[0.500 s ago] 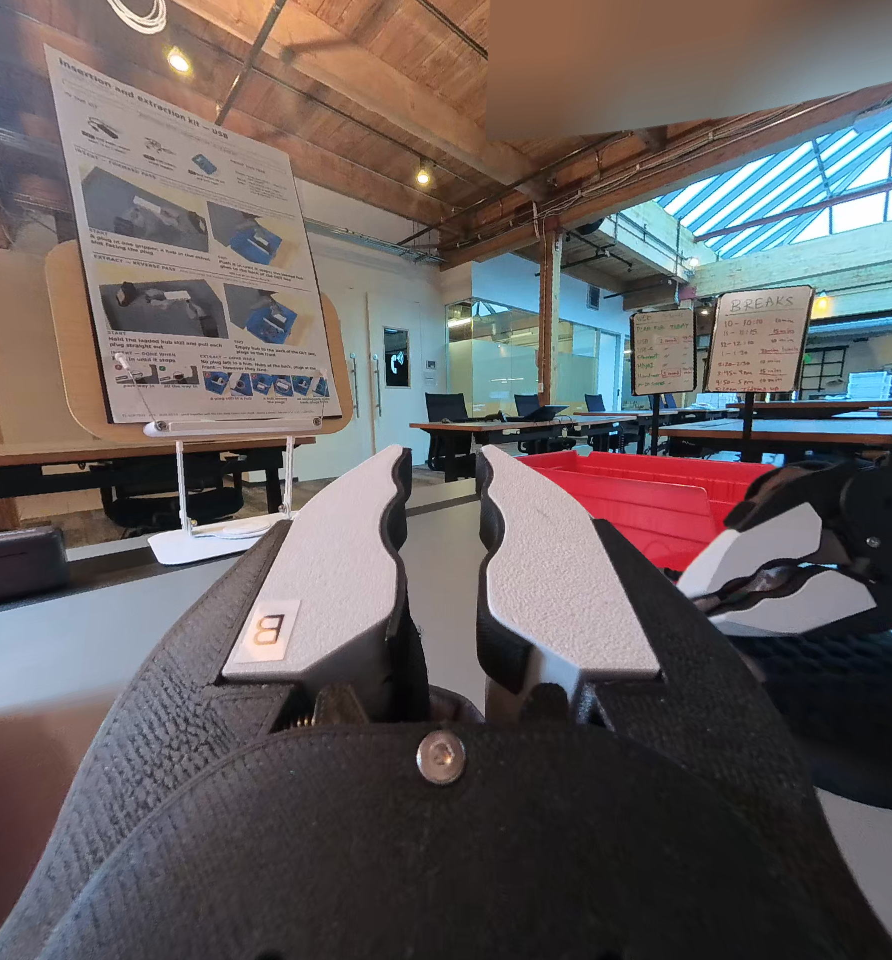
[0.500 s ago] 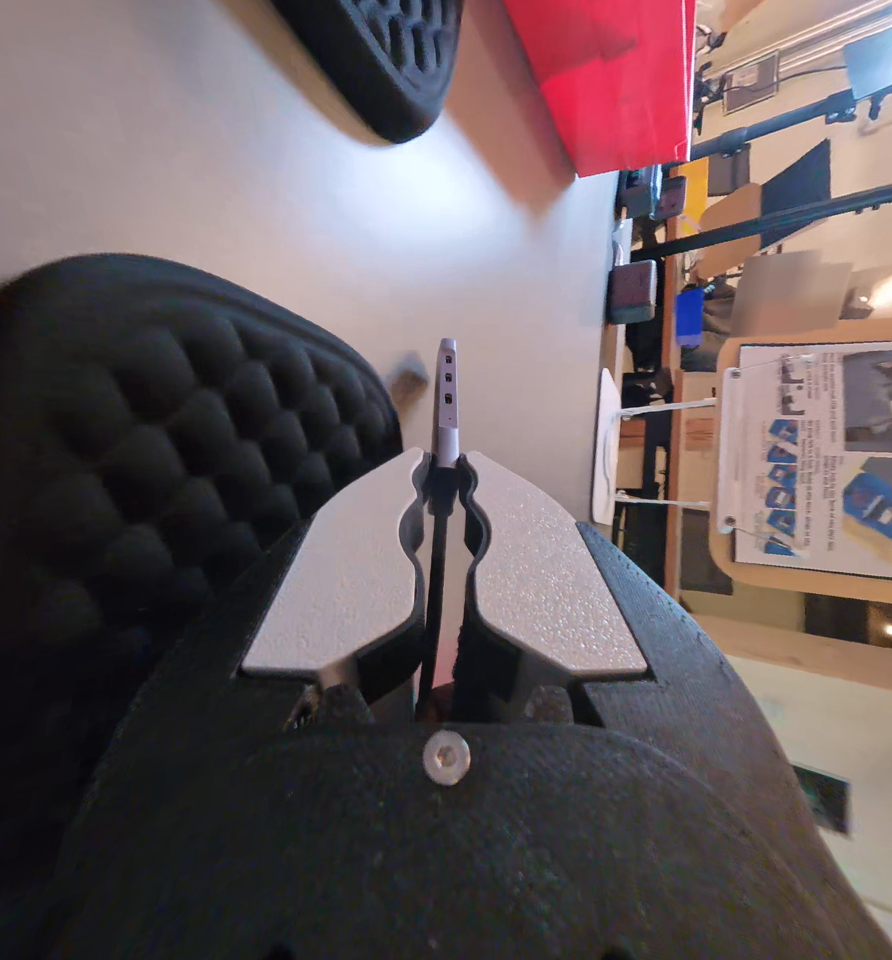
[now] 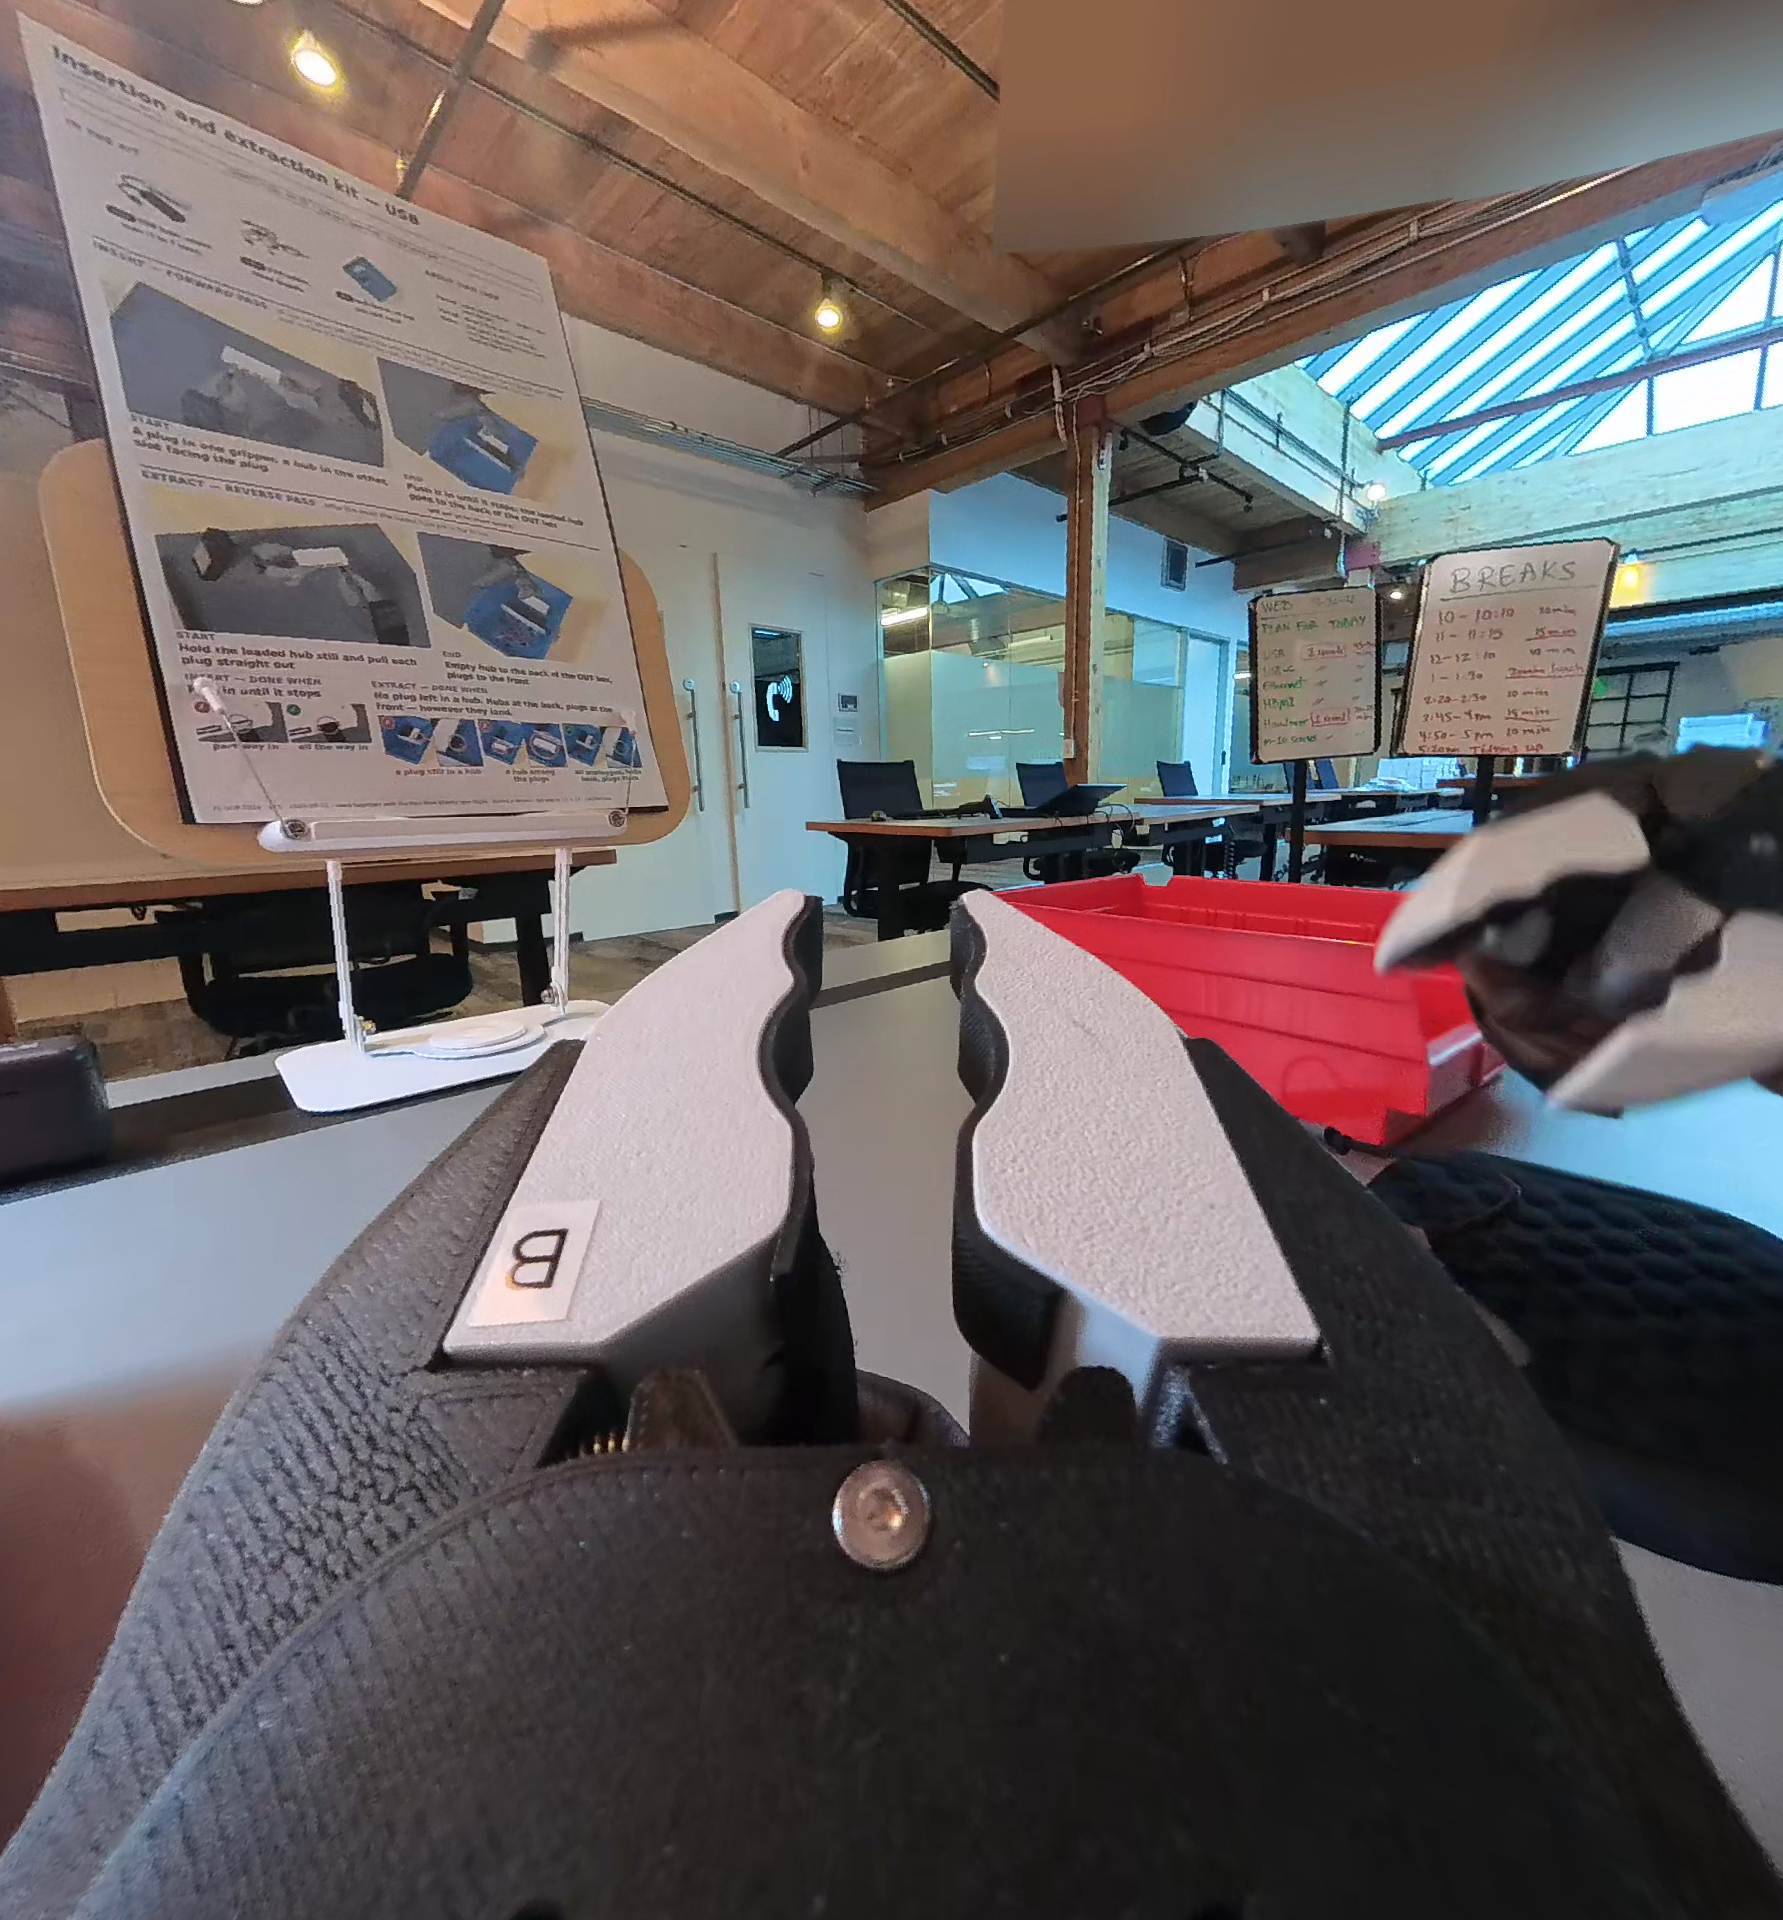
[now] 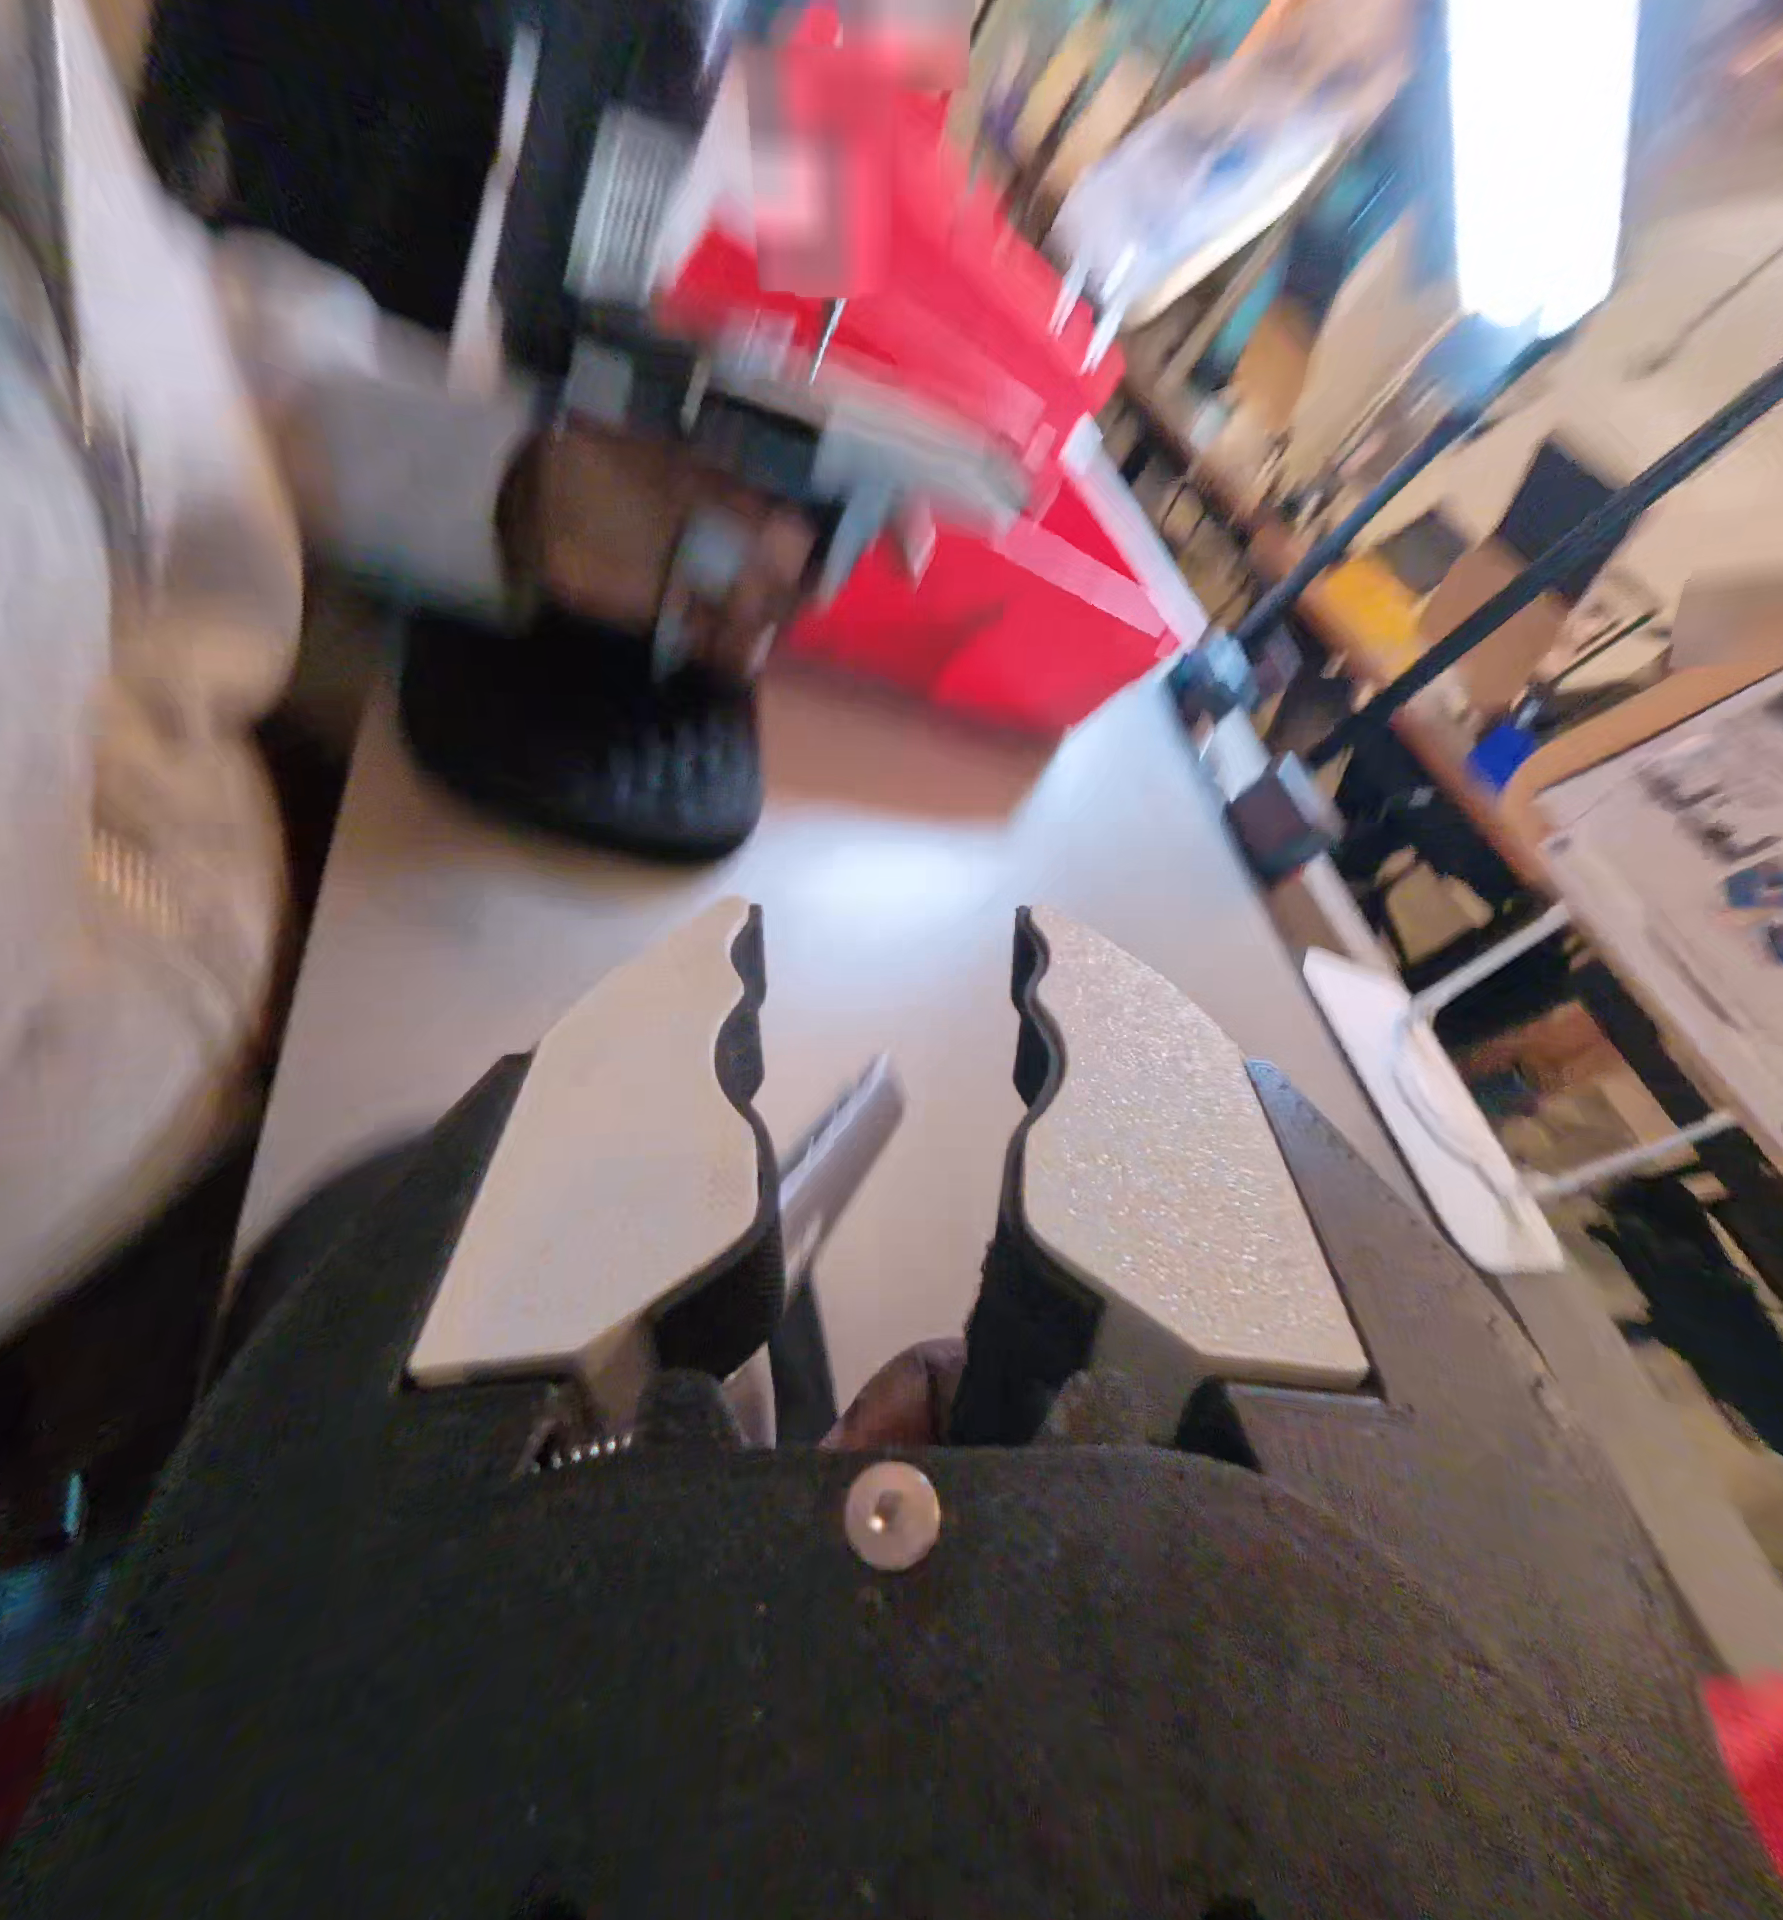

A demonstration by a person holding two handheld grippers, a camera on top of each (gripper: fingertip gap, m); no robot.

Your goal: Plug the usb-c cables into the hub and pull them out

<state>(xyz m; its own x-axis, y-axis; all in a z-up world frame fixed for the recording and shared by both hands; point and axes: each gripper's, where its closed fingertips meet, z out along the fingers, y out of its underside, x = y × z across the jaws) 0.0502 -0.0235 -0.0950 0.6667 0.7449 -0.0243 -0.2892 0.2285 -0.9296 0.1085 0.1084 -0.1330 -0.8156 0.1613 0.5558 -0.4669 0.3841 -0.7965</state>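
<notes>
Well, from where I stand, the right gripper (image 4: 885, 920) has its fingers spread wide and it grips nothing. The hub (image 4: 845, 1138), a slim silver bar, sits low in the gap, close by the finger at the left of the frame. This view is much blurred, so I cannot tell if it leans on that finger or is only beside it. A dark cord seems to run down from it toward the gripper body.

The left gripper (image 3: 882, 925) is also released. A narrow gap shows between its fingers, and only the grey worktop (image 3: 243, 1247) is seen through it. I do not see any usb-c cable in either view. The red bin (image 3: 1230, 966) stands at the right centre of the left view, with the black pad (image 3: 1645, 1351) in front of it.

I judge that the step in hand is to take the hub properly. To do it well, the right fingers should close on its flat sides, square and near the middle. The port edge must stay free and turned toward the other gripper. The hand must first become steady, because a loose hub can tip or slide when the fingers close. Only then should the left gripper look for a plug.
</notes>
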